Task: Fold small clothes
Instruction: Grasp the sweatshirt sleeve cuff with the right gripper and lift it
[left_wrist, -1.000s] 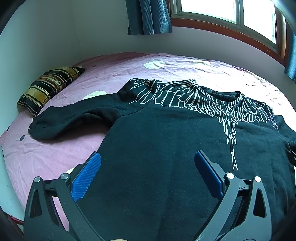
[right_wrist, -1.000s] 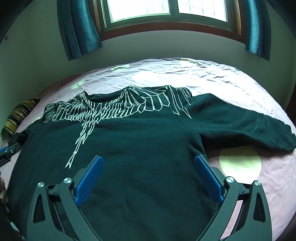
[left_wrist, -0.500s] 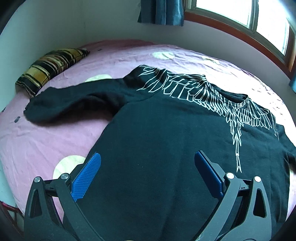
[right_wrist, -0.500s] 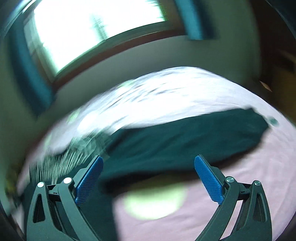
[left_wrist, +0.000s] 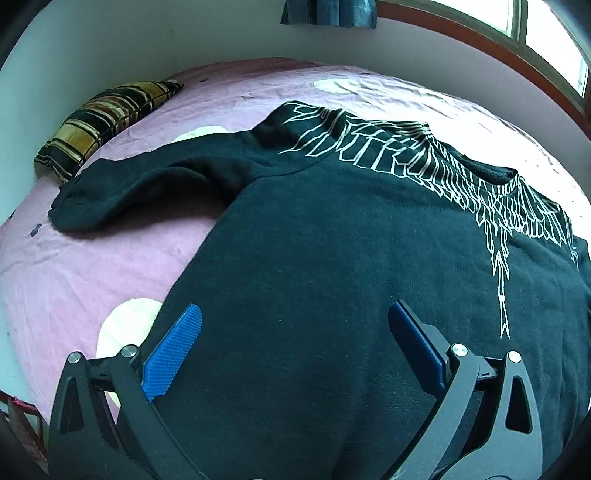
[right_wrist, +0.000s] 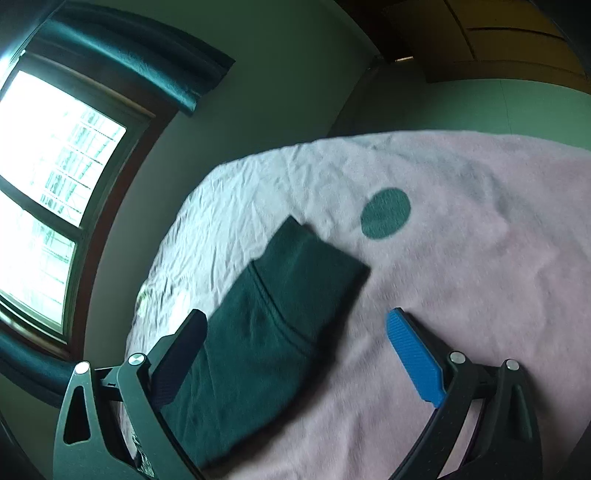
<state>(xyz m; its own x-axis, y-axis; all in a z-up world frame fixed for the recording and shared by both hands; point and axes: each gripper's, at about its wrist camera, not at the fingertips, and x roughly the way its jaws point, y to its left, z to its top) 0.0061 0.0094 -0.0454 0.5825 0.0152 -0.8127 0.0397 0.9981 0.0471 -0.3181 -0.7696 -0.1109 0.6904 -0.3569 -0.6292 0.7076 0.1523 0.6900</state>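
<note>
black sweatshirt is laid flat on the pink bedsheet, its sleeve cuff seen just ahead of the right gripper, while both it and the left gripper are held wide apart and empty.

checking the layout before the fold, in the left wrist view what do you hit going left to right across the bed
striped pillow → sleeve cuff of the black sweatshirt → sweatshirt body → white line print below the collar
</note>
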